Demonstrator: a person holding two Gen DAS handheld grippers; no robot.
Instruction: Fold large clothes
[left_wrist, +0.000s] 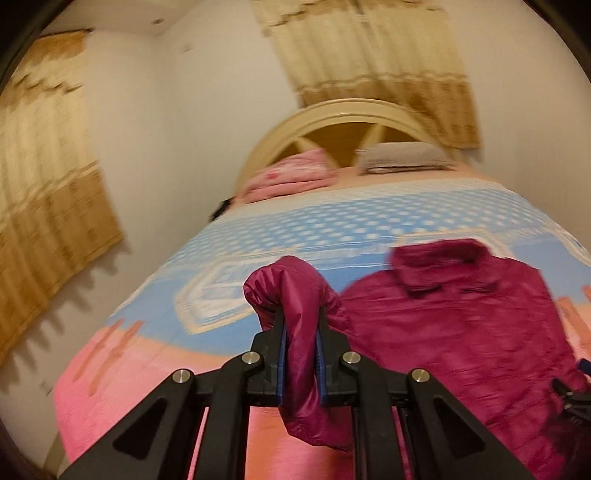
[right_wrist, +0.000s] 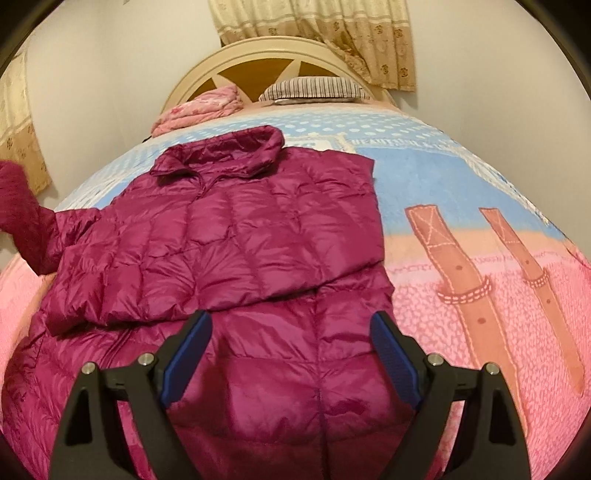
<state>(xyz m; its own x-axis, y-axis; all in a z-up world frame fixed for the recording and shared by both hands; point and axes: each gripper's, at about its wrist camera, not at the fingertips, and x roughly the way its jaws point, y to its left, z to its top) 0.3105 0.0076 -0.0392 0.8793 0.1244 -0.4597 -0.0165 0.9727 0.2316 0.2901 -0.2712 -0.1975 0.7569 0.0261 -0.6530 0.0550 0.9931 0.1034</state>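
A magenta quilted down jacket (right_wrist: 236, 236) lies on the bed, collar toward the headboard, its right side folded over the body. My left gripper (left_wrist: 301, 325) is shut on the jacket's left sleeve (left_wrist: 295, 295) and holds it lifted above the bed; the lifted sleeve shows at the left edge of the right wrist view (right_wrist: 22, 218). The jacket body shows in the left wrist view (left_wrist: 480, 325). My right gripper (right_wrist: 291, 332) is open and empty, just above the jacket's lower part.
The bed (right_wrist: 461, 192) has a blue and pink patterned cover. A folded pink blanket (right_wrist: 199, 107) and a striped pillow (right_wrist: 314, 88) lie by the arched headboard (right_wrist: 258, 55). Curtains (left_wrist: 48, 184) hang on the walls to the left and behind.
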